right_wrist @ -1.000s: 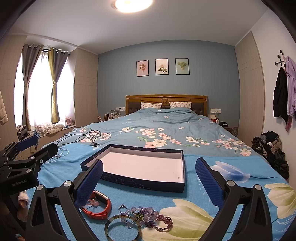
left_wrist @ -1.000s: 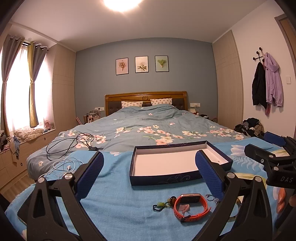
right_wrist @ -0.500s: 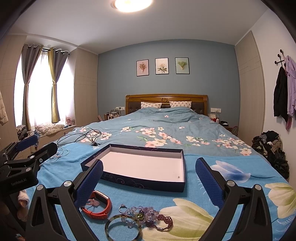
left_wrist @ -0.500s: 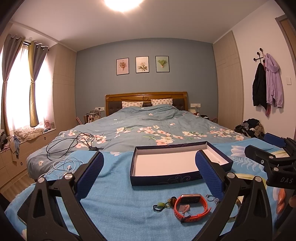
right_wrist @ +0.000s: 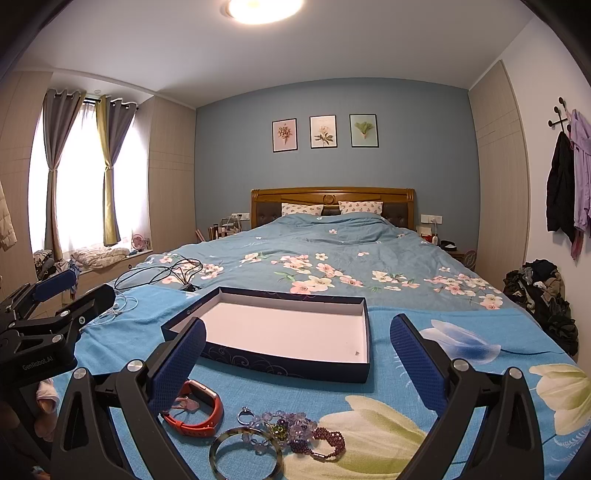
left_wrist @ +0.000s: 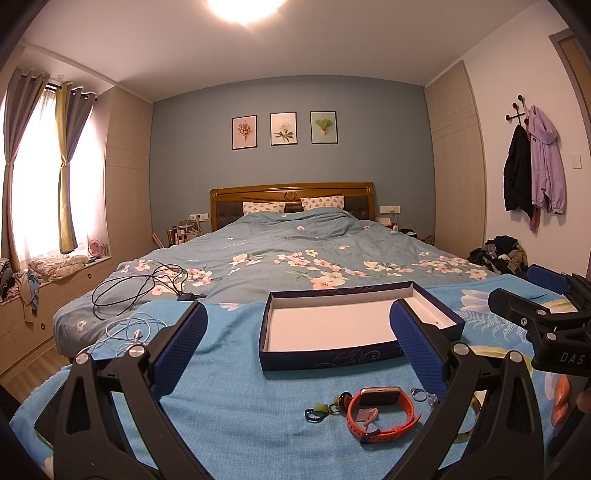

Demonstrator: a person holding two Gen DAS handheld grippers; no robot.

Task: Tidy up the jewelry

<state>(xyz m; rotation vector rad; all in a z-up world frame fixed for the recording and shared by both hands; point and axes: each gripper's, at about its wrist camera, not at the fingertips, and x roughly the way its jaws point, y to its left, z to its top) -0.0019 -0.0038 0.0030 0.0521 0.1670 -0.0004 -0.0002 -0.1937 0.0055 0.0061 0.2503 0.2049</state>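
Jewelry lies loose on a blue bedspread (right_wrist: 388, 384): an orange watch (right_wrist: 197, 411), a bangle (right_wrist: 245, 456), a small ring (right_wrist: 245, 415) and beaded bracelets (right_wrist: 306, 434), just in front of an open shallow navy box (right_wrist: 284, 332). The left gripper (left_wrist: 297, 347) and right gripper (right_wrist: 295, 354) both hover spread wide, holding nothing.

**Blue bedroom under a ceiling lamp**

A round ceiling lamp (right_wrist: 264, 5) is glowing at twelve o'clock. Three framed flower prints (right_wrist: 325, 132) are hanging on the blue-grey wall above a wooden headboard (right_wrist: 332, 201). Daylight is pouring through grey-and-olive curtains (right_wrist: 83, 166) at nine o'clock; jackets (left_wrist: 532, 171) are hanging at three.
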